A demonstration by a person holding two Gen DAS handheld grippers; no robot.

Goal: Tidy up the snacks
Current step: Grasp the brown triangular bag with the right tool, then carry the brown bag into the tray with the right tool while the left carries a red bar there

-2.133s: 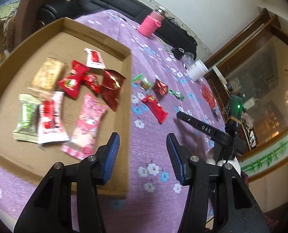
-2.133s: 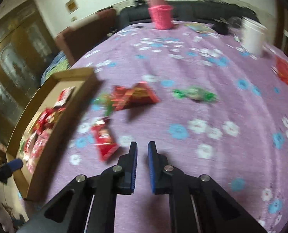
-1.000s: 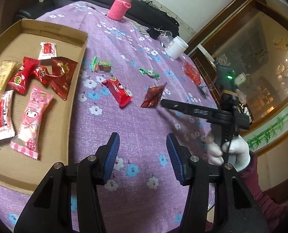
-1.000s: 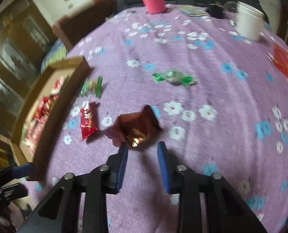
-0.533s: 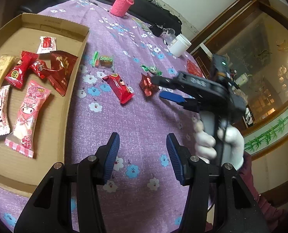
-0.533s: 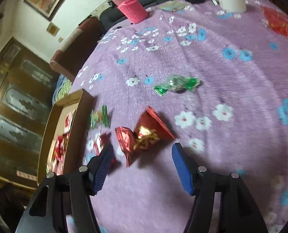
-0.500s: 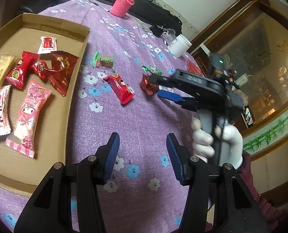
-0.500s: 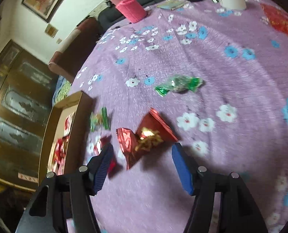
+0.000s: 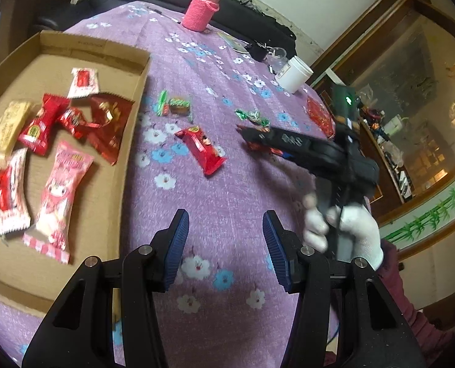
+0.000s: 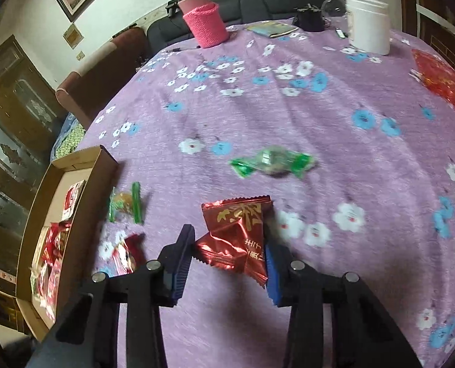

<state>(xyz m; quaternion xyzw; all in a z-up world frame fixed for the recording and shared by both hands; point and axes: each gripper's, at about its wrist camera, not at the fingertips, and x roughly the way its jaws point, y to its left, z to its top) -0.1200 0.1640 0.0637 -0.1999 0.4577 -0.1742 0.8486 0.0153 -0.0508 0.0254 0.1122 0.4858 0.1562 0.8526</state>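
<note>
Right gripper (image 10: 229, 247): jaws have just been closing around the dark red foil snack packet (image 10: 238, 234); both pads touch its crumpled sides. Packet sits on the purple floral tablecloth (image 10: 288, 116), right of the cardboard tray (image 10: 103, 161), just past the tray's long edge. Green-wrapped candy (image 10: 271, 161) lies beyond the packet, further from the tray. Left gripper (image 9: 224, 245): jaws partly open, nothing between them, above bare cloth beside the tray.
</note>
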